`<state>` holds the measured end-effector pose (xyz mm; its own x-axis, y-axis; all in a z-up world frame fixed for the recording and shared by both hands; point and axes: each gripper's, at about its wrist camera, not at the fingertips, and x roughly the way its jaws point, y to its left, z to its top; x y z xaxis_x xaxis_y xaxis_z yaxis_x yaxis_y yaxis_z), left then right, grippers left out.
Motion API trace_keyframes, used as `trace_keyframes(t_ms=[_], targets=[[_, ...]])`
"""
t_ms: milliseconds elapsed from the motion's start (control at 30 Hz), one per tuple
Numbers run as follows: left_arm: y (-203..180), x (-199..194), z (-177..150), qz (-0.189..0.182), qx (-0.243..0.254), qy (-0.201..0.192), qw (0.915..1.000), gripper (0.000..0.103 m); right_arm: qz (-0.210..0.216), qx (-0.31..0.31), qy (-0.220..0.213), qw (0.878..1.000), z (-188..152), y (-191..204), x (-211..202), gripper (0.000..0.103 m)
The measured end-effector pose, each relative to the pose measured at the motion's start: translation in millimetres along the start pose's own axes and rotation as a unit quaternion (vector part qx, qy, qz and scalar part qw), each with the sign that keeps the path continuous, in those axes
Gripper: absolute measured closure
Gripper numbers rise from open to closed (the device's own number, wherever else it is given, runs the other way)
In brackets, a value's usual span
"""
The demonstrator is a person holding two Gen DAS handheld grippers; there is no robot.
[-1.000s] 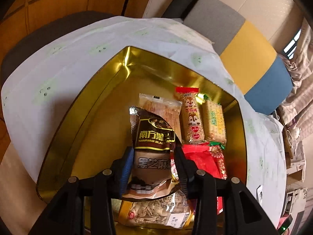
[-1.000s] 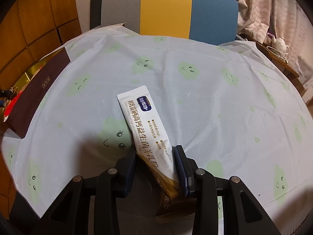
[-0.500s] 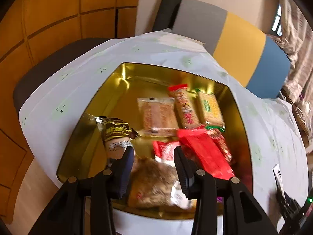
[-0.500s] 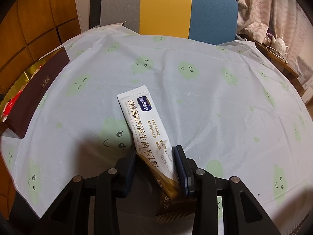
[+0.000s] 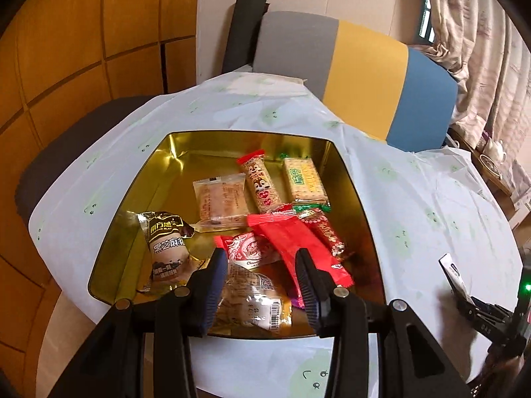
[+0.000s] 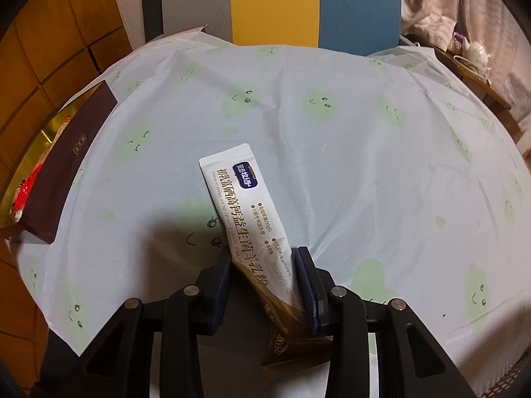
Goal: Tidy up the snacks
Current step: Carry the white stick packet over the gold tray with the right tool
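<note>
white sachet [image 6: 247, 212] pinched between right gripper [image 6: 264, 265] pads; left gripper [image 5: 262, 268] empty, parted above gold tin [image 5: 132, 199].

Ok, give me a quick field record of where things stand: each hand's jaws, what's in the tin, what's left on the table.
left gripper: jaws apart, empty, above the tin
right gripper: jaws clamped on white sachet
gold tin: on the tablecloth, holds the snacks
brown sesame pack: in the tin, near its left wall
red packet: in the tin, middle
dark lid: leaning at the tin's edge
tablecloth: no other loose snacks seen
</note>
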<state>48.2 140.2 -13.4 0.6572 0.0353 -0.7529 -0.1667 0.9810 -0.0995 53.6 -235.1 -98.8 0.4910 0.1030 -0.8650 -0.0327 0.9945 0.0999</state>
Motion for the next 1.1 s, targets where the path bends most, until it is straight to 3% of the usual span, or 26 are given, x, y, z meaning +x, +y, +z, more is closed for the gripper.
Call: trace_keyframes(t_ms=[233, 500, 700, 867, 1100], targets=[[1.5, -5.7, -5.5, 0.003, 0.007, -0.004, 1.0000, 0.060, 0.078, 0.084, 0.016, 0.993, 4.3, -15.1, -1.5, 0.066], [7.9, -9.9, -6.3, 0.004, 0.005, -0.011, 0.9999, 0.060, 0.097, 0.104, 0.026, 0.990, 4.7, -11.6, -0.6, 0.066], [11.2, -13.5, -7.6, 0.009, 0.007, -0.018, 0.9998, 0.060, 0.069, 0.083, 0.031, 0.994, 6.5, -1.8, -1.8, 0.066], [17.3, -13.6, -9.3, 0.006, 0.002, -0.016, 0.9999, 0.060, 0.094, 0.086, 0.034, 0.991, 15.1, 8.4, -5.4, 0.066], [30.1, -12.2, -10.4, 0.012, -0.015, -0.015, 0.9997, 0.060, 0.122, 0.033, 0.011, 0.992, 36.3, 52.4, -26.8, 0.066]])
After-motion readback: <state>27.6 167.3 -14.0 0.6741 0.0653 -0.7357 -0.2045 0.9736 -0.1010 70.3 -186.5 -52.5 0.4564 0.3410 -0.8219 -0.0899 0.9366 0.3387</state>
